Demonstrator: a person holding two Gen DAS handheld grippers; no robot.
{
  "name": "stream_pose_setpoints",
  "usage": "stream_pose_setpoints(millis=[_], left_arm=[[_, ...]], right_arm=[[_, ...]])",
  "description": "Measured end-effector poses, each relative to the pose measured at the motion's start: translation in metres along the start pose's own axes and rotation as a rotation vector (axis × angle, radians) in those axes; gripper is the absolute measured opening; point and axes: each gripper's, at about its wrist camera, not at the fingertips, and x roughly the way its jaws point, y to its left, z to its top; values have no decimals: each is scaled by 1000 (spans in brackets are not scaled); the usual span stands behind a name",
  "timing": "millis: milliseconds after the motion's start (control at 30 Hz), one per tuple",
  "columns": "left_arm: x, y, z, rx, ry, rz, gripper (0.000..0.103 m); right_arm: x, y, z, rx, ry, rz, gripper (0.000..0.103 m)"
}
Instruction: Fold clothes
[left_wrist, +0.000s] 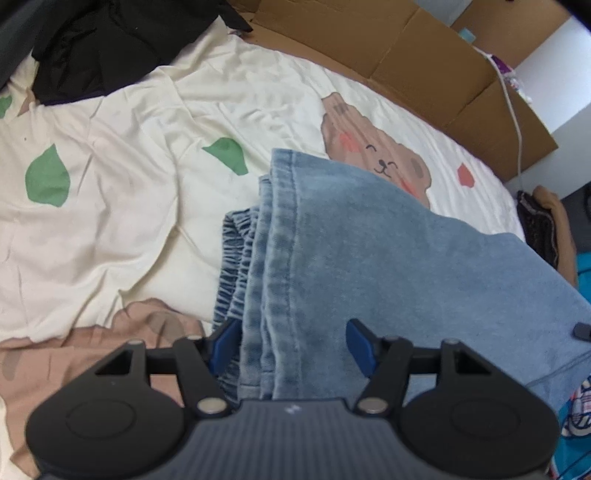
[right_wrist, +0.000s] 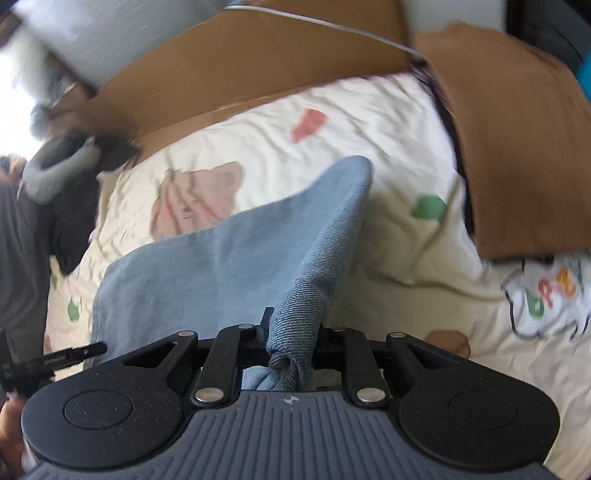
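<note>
Light blue jeans (left_wrist: 388, 251) lie folded in layers on the bed, with hems and the elastic waistband (left_wrist: 236, 258) stacked at their left edge. My left gripper (left_wrist: 292, 345) hangs low over the near end of the jeans, open, its blue pads (left_wrist: 225, 343) spread wide with the hem layers between them. In the right wrist view the jeans (right_wrist: 221, 266) rise as a ridge off the sheet. My right gripper (right_wrist: 291, 332) is shut on a bunched fold of that denim, holding it up.
The cream bedsheet (left_wrist: 129, 221) carries bear and leaf prints. Flattened cardboard (left_wrist: 406, 55) lines the far edge, with a white cable (left_wrist: 513, 107) over it. Black clothes (left_wrist: 103, 48) are piled at the far left, and a brown garment (right_wrist: 517, 147) and printed white cloth (right_wrist: 546, 295) lie at the right.
</note>
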Motion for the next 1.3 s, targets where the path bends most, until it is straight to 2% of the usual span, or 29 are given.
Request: stream_pose_setpoints(millis=[267,500,767,933,1033,1200,1300], left_arm=[[0,20,-5,-57,-23,-69,55],[2,42,-10,-120,-28,-124,39],[2,56,-16,-166,-33,-185,38],[2,66,-19,-199,-42,-228,38],[3,72,-20,-221,-47,-256,37],[-3,90,-19,-282,-57,-302,33],[-9,101,-15,-301,-80,-296,33]], right_arm=[[-11,95,23,-249,32,-54,16],[-13,166,26,-403,49,-101,16],[-8,235,22,-559,78,-164,16],[0,275,3,-669,95,-182,16],[10,292,-11,-710,99,-189,15],[25,310,-29,-703,71,-180,15],[34,317,-37,-700,60,-170,15]])
